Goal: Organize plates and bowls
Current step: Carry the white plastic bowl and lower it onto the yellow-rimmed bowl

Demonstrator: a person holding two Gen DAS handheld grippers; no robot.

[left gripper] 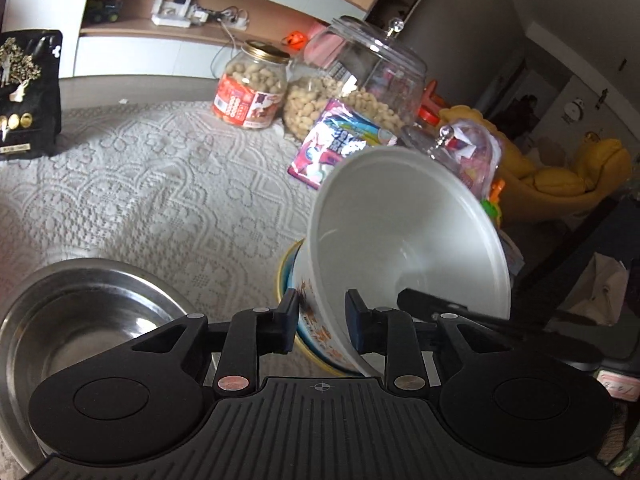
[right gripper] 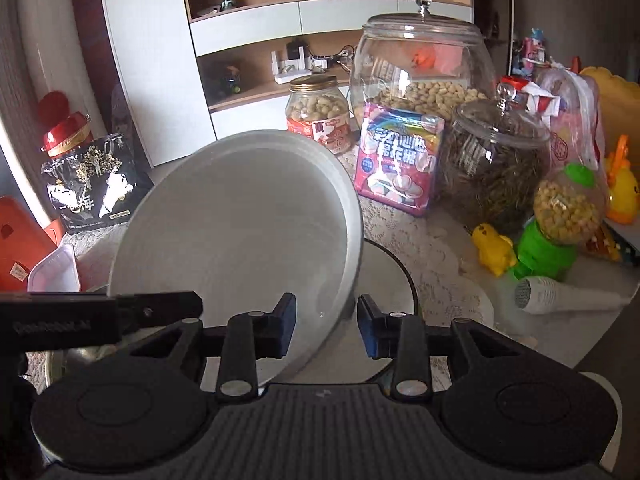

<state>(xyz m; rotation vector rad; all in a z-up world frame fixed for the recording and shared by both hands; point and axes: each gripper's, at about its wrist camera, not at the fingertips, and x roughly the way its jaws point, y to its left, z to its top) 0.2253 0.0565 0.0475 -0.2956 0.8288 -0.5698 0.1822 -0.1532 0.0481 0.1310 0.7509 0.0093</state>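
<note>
White bowl (left gripper: 408,232): tilted, above bench (left gripper: 160,168), rim between both grippers' narrowly parted jaws. Left gripper (left gripper: 322,326) and right gripper (right gripper: 326,326) seemingly pinch it. Step: carrying. Next: nest into steel bowl (left gripper: 80,320), probably.

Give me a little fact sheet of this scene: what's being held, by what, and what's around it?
Held item: white bowl, tilted steeply
Left gripper: jaws clamped on the bowl's rim
Right gripper: jaws straddle the rim, grip unclear
Underneath: plate with coloured rim
Beside: steel bowl
Behind: peanut jar, sweets packet
</note>
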